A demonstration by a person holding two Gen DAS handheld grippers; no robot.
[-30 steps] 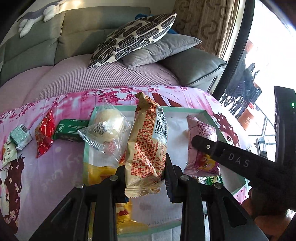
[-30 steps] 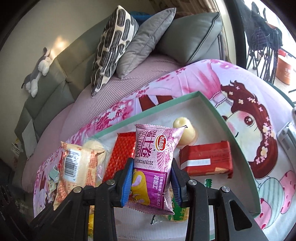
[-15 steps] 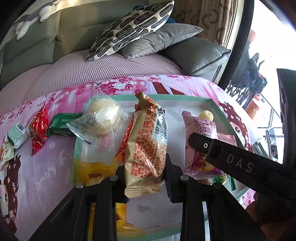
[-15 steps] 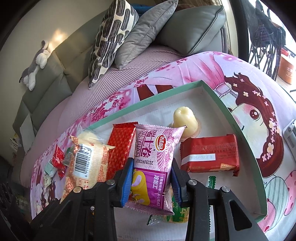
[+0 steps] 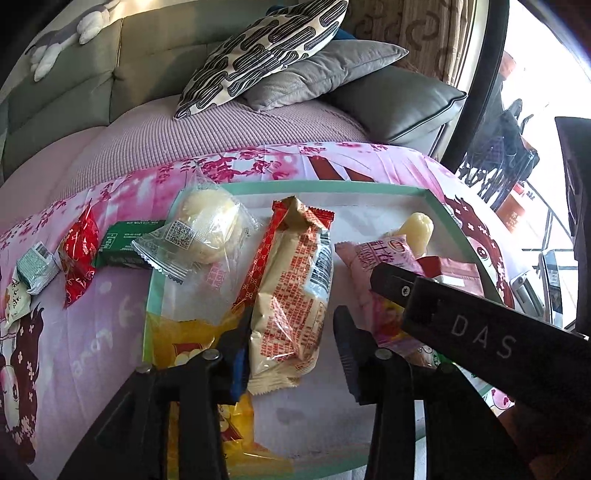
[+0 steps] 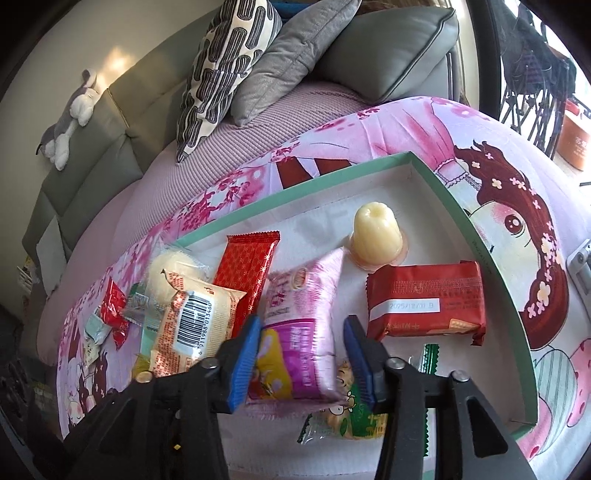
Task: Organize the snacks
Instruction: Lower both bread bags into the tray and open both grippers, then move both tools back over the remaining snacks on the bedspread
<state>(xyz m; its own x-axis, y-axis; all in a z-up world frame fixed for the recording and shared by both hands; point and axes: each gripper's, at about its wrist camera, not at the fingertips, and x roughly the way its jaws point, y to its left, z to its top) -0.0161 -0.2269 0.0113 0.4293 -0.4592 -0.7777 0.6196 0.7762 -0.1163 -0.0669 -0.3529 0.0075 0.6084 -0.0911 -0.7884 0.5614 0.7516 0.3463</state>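
While both claws open, cream packet [image 5: 291,295] lies between left claw [image 5: 291,354] pads — untouched.

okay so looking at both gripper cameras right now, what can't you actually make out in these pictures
- Left wrist view: the yellow packet is half hidden behind the left gripper, so its label cannot be read.
- Left wrist view: the pink packet is mostly covered by the right gripper's body.
- Right wrist view: the pink packet is blurred, its print unreadable.
- Right wrist view: the green packet lies partly under the right gripper.

We see a grey-green sofa [image 5: 74,85] with patterned [image 5: 266,48] and grey cushions [image 5: 325,70], a plush toy [image 6: 68,122], curtains [image 5: 417,33], and bright window daylight.
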